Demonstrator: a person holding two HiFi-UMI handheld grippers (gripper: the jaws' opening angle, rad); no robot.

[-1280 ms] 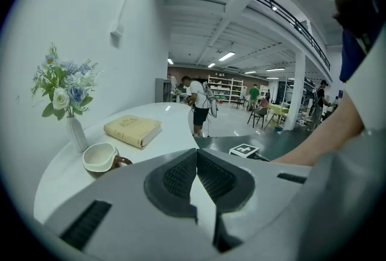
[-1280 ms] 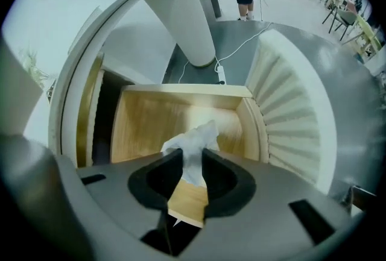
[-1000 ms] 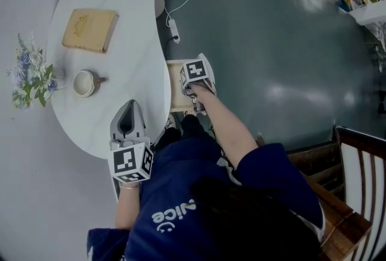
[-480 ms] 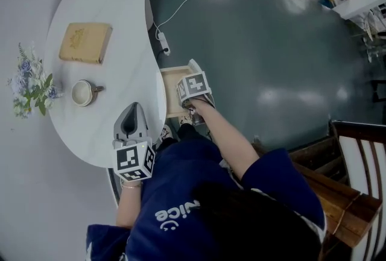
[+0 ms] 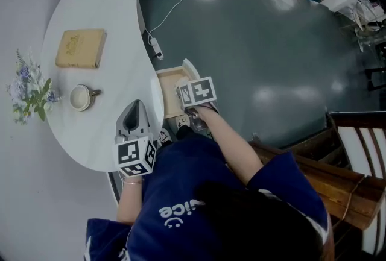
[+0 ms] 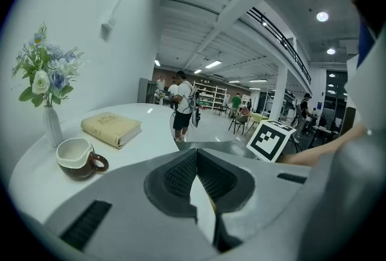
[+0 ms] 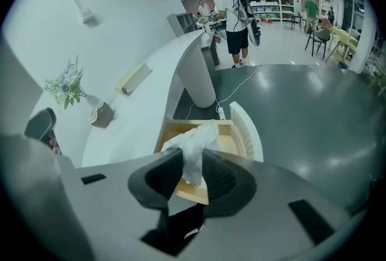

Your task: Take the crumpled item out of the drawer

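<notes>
Right gripper (image 7: 192,163): I'm pinching the crumpled item (image 7: 194,140) above the drawer (image 7: 231,146).
Left gripper (image 6: 196,170): I'm holding it closed, empty.
Remaining: carrying it clear.

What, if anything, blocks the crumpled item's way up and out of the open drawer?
Nothing visible does. The right gripper is shut on the crumpled item and holds it over the open drawer. The drawer has no lid or cover, and the white table lies off to one side of it, not over it.
</notes>
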